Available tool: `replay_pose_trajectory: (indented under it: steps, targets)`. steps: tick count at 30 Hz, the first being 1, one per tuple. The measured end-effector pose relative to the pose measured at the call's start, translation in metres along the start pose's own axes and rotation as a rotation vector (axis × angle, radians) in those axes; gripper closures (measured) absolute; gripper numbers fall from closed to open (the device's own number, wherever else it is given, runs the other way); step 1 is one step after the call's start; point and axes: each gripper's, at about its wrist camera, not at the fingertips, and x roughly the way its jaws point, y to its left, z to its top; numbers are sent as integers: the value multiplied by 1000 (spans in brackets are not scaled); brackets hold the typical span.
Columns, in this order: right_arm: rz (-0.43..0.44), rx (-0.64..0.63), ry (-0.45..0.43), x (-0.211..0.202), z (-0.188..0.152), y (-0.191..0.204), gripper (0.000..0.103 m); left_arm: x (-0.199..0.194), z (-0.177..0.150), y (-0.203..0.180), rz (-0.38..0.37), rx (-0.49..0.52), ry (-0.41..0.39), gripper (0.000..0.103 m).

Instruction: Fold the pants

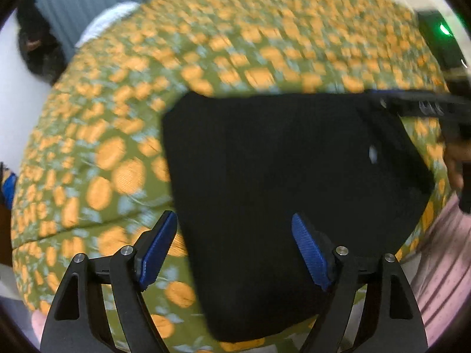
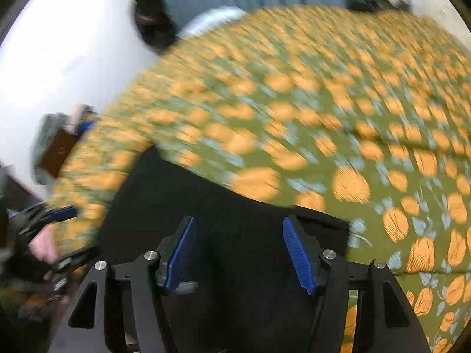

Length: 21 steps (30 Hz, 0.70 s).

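Pants (image 1: pixel 288 194) are lying folded, soft and limp, ahead of both open grippers (image 1: pixel 235 253) (image 2: pixel 238 253); near edge is being judged graspable.

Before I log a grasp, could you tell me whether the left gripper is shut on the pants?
No: the left gripper is open, its blue pads spread wide above the black pants, holding nothing.

Bed (image 1: pixel 235 44) wore green spread with orange print, blurred. Black pants (image 1: pixel 279 191) lay flat on spread, folded compact. White pillow (image 1: pixel 109 17) beyond pants, at bed's far edge.
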Motion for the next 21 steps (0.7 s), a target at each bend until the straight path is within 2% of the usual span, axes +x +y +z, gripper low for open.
replay_pose_trajectory:
  steps: [3, 7, 8, 10, 11, 12, 13, 14, 17, 19, 21]
  targets:
    - [11, 48, -63, -20, -8, 1, 42, 0, -13, -6, 37, 30, -10, 21]
    - [82, 41, -138, -68, -31, 21, 42, -27, -25, 6, -32, -14, -77, 20]
    - [105, 31, -144, -77, -42, 28, 41, -29, -26, 7, -33, -21, -83, 17]
    - [139, 24, -115, -78, -65, 35, 34, -22, -31, 7, -35, -21, -64, 14]
    - [141, 34, -65, -68, -80, 35, 33, -14, -32, 5, -37, -12, -38, 14]
    - [123, 57, 8, -55, -94, 31, 33, -7, -34, 4, -34, -6, -11, 14]
    - [122, 70, 24, -50, -101, 25, 36, -6, -35, 4, -37, -8, -1, 14]
    - [144, 112, 3, -53, -110, 19, 37, -8, -37, 5, -45, -13, 1, 14]
    - [182, 199, -68, -75, -109, 4, 37, -28, -38, 21, -48, -47, -64, 14]
    - [168, 201, -114, -87, -102, -9, 22, -35, -34, 43, -66, -100, -102, 11]
    - [177, 198, -116, -81, -96, -21, 17, -26, -28, 63, -92, -162, -83, 10]
